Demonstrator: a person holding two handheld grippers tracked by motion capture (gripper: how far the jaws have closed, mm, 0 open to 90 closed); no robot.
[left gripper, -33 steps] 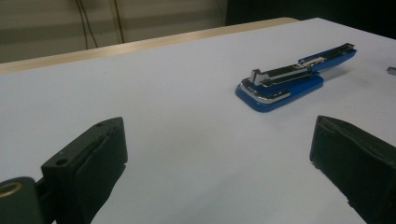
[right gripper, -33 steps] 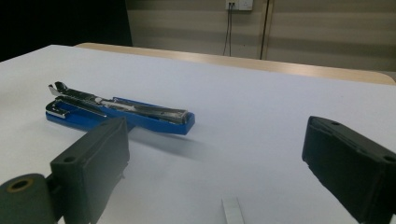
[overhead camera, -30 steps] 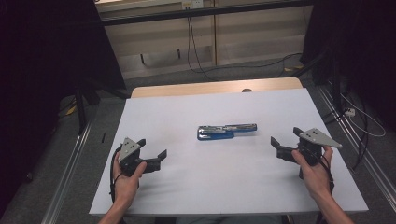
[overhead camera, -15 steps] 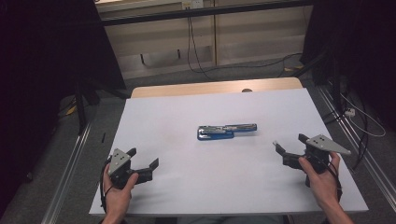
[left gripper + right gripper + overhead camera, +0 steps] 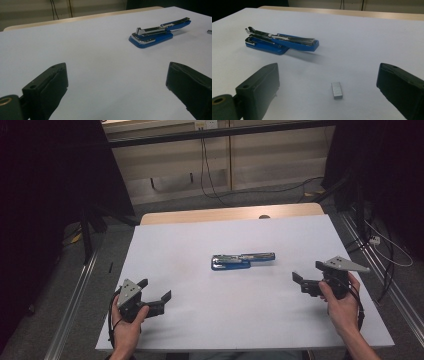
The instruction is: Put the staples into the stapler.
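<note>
A blue and chrome stapler (image 5: 242, 261) lies flipped open in the middle of the white table (image 5: 200, 240). It also appears ahead in the left gripper view (image 5: 157, 33) and the right gripper view (image 5: 280, 41). My left gripper (image 5: 156, 290) rests open near the front left, far from the stapler, with nothing between its jaws (image 5: 117, 75). My right gripper (image 5: 307, 272) is open at the right of the stapler. A small grey strip of staples (image 5: 337, 90) lies on the table between its jaws (image 5: 328, 72), untouched.
The white sheet covers a wooden tabletop whose far edge (image 5: 230, 215) shows bare. Metal rails (image 5: 75, 295) run along the floor on both sides, and cables (image 5: 385, 250) trail at the right. Dark curtains flank the table.
My left gripper has drawn back toward the near edge of the table. The right gripper has shifted only slightly. The stapler has not moved.
</note>
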